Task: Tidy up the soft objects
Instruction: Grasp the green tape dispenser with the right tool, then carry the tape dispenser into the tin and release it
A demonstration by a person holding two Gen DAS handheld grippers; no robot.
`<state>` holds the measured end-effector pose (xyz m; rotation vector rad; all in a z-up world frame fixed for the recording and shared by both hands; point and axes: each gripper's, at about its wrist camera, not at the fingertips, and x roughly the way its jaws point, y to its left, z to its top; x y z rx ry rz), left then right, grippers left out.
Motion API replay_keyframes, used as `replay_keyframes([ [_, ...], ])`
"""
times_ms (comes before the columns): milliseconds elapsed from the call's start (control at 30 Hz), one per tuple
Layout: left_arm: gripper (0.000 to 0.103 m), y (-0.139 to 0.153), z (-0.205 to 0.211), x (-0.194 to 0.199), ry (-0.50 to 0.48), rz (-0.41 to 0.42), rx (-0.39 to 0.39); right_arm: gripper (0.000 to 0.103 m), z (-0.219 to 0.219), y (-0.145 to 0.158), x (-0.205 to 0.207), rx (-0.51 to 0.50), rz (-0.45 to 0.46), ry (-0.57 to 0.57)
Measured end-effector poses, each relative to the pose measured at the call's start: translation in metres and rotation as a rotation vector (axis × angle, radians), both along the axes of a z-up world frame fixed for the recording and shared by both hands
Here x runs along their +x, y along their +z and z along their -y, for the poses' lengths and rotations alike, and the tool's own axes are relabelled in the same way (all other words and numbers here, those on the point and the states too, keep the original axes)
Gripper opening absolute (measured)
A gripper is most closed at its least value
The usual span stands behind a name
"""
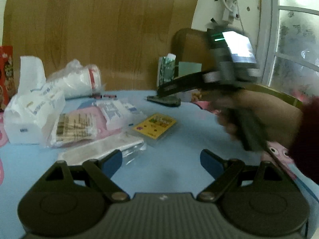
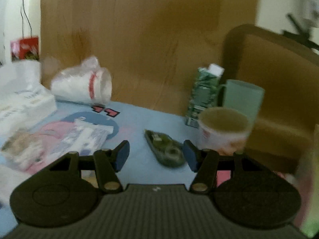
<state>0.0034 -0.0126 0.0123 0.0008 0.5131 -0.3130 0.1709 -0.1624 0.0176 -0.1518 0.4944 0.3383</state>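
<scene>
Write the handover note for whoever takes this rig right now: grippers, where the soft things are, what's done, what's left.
Left gripper: open, empty, over bare blue tabletop.
Right gripper: open, empty, with the green tape dispenser lying on the table beyond its jaws, untouched.
Soft things: tissue pack, bagged cups, clear packets and yellow packet lie loosely on the table's left side.
Done: nothing visibly sorted.
Left: gather and arrange the soft items. The paper cup and carton stand at the right.

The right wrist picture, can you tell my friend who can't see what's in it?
Open, empty tongs hover over a blue table with a green tape dispenser ahead. A paper cup, green carton and mug stand right; plastic-wrapped packs lie left.
</scene>
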Motion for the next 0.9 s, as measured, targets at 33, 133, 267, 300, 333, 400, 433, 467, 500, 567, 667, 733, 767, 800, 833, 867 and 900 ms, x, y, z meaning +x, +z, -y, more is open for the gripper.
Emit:
replay_keyframes([
  [33, 0.089, 0.001, 0.0, -0.001, 0.002, 0.012, 0.001, 0.062, -0.006, -0.003, 0.011, -0.027, -0.008, -0.002],
  [133, 0.089, 0.001, -0.002, 0.0, 0.01, 0.025, -0.013, 0.062, -0.018, -0.011, 0.043, -0.082, -0.073, 0.009],
  [267, 0.089, 0.002, -0.008, 0.003, 0.036, 0.024, -0.048, 0.046, -0.018, -0.018, 0.064, -0.091, -0.139, 0.026],
  [300, 0.089, 0.002, -0.01, 0.003, 0.039, 0.026, -0.058, 0.041, -0.015, -0.017, 0.066, -0.07, -0.166, 0.031],
  [333, 0.089, 0.002, -0.011, 0.002, 0.04, 0.031, -0.063, 0.041, -0.013, -0.017, 0.064, -0.063, -0.175, 0.035],
  [400, 0.089, 0.002, -0.012, 0.001, 0.038, 0.037, -0.062, 0.041, -0.008, -0.018, 0.053, -0.07, -0.164, 0.04],
  [433, 0.089, 0.002, -0.011, 0.001, 0.033, 0.042, -0.061, 0.041, -0.005, -0.018, 0.047, -0.06, -0.164, 0.038],
  [467, 0.089, 0.003, -0.011, -0.001, 0.031, 0.048, -0.06, 0.041, 0.002, -0.018, 0.038, -0.046, -0.163, 0.032],
  [500, 0.092, 0.003, -0.011, -0.001, 0.031, 0.05, -0.06, 0.041, 0.006, -0.018, 0.032, -0.04, -0.159, 0.028],
  [567, 0.095, 0.003, -0.012, -0.001, 0.028, 0.052, -0.064, 0.041, 0.019, -0.019, 0.011, -0.035, -0.146, 0.015],
  [667, 0.096, 0.003, -0.01, -0.002, 0.029, 0.055, -0.061, 0.041, 0.037, -0.018, -0.022, -0.019, -0.148, -0.005],
  [733, 0.096, 0.003, -0.009, -0.003, 0.026, 0.059, -0.054, 0.041, 0.048, -0.017, -0.052, -0.011, -0.149, -0.007],
  [767, 0.096, 0.003, -0.009, -0.003, 0.025, 0.061, -0.052, 0.041, 0.052, -0.017, -0.069, -0.004, -0.148, 0.003],
  [800, 0.096, 0.003, -0.009, -0.004, 0.023, 0.062, -0.05, 0.042, 0.056, -0.017, -0.088, 0.007, -0.146, 0.017],
  [833, 0.096, 0.003, -0.008, -0.004, 0.019, 0.062, -0.048, 0.042, 0.06, -0.017, -0.107, 0.019, -0.145, 0.034],
  [867, 0.096, 0.004, -0.008, -0.004, 0.013, 0.058, -0.046, 0.041, 0.062, -0.017, -0.127, 0.028, -0.14, 0.05],
  [900, 0.096, 0.003, -0.007, -0.003, 0.003, 0.049, -0.044, 0.042, 0.064, -0.018, -0.148, 0.034, -0.129, 0.067],
])
